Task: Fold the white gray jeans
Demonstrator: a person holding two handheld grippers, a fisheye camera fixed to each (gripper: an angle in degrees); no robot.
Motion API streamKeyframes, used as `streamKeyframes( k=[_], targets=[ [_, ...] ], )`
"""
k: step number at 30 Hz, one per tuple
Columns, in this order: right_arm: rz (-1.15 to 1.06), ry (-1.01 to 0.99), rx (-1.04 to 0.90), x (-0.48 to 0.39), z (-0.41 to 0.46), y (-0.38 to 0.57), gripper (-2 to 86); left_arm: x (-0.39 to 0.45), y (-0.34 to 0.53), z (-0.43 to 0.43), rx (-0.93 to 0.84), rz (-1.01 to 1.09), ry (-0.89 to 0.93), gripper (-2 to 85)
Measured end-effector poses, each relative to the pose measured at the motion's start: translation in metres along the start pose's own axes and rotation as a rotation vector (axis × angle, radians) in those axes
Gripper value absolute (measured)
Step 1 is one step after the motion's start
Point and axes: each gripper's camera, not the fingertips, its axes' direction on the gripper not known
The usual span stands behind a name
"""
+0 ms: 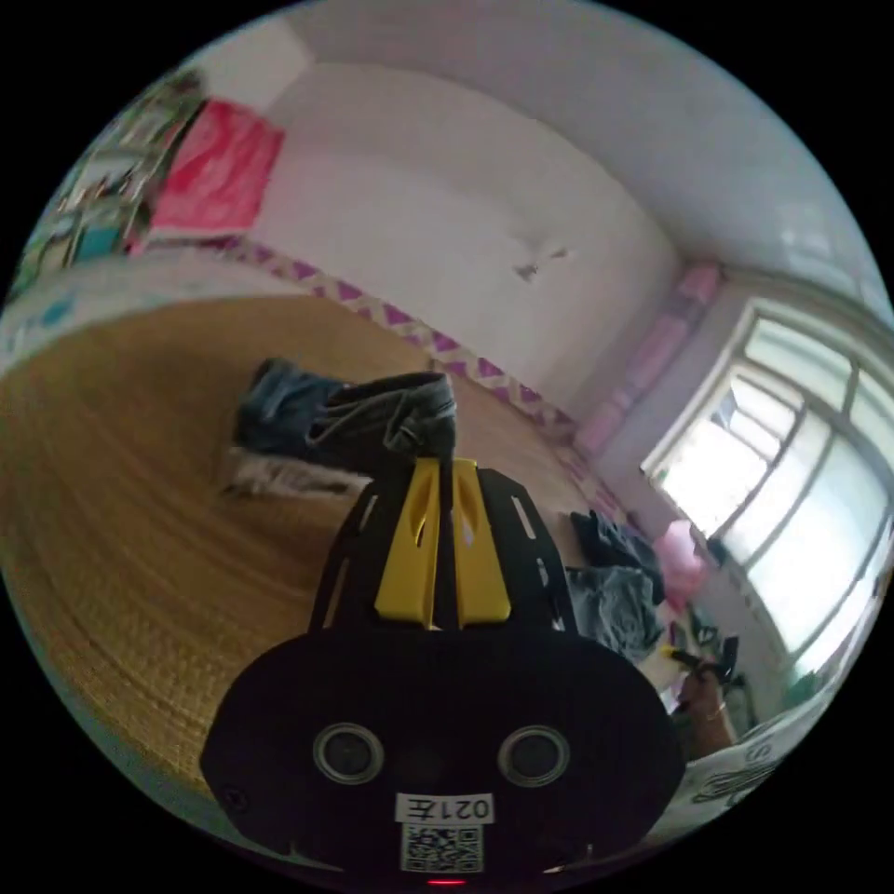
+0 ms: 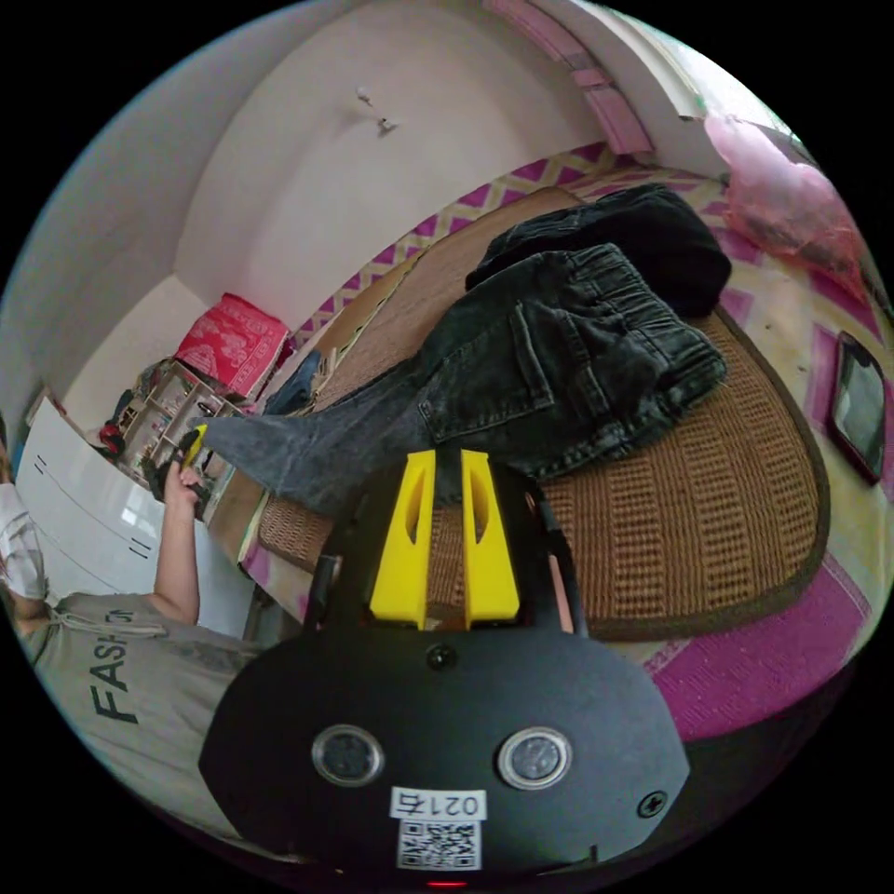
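Left gripper (image 1: 445, 463) clamped on jeans leg end, lifted above mat (image 1: 140, 484) | right gripper (image 2: 445, 456) jaws together on jeans (image 2: 559, 363) edge | jeans: waist lying flat on mat, leg stretched off it toward person's hand (image 2: 182, 484) | progress: judged early, no fold made | containers: none discernible.
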Motion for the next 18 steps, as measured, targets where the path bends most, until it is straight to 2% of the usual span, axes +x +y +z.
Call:
streamKeyframes(
  k=[4,6,7,9,11,13,17,18],
  targets=[
    [0.006,0.003,0.014,0.011,-0.009,0.014,5.4,0.149,0.011,0.058,-0.066,0.271,0.08,-0.9],
    [-0.001,0.02,0.019,0.016,-0.012,0.023,5.4,0.231,0.046,0.121,-0.209,0.411,0.123,-0.9],
    [-0.003,0.024,0.019,0.017,-0.013,0.025,5.4,0.25,0.059,0.139,-0.259,0.45,0.128,-0.9],
    [-0.006,0.036,0.017,0.022,-0.015,0.032,5.4,0.306,0.125,0.212,-0.473,0.582,0.103,-0.9],
    [-0.002,0.036,0.014,0.028,-0.017,0.037,5.4,0.326,0.176,0.252,-0.607,0.651,0.055,-0.9],
    [0.009,0.027,0.014,0.035,-0.02,0.04,5.4,0.332,0.2,0.262,-0.601,0.62,0.061,-0.8],
    [0.054,-0.003,0.031,0.054,-0.025,0.041,5.2,0.35,0.204,0.248,-0.454,0.584,0.054,-0.1],
    [0.066,-0.006,0.038,0.058,-0.024,0.038,5.4,0.355,0.212,0.254,-0.471,0.61,0.068,0.8]
  ],
)
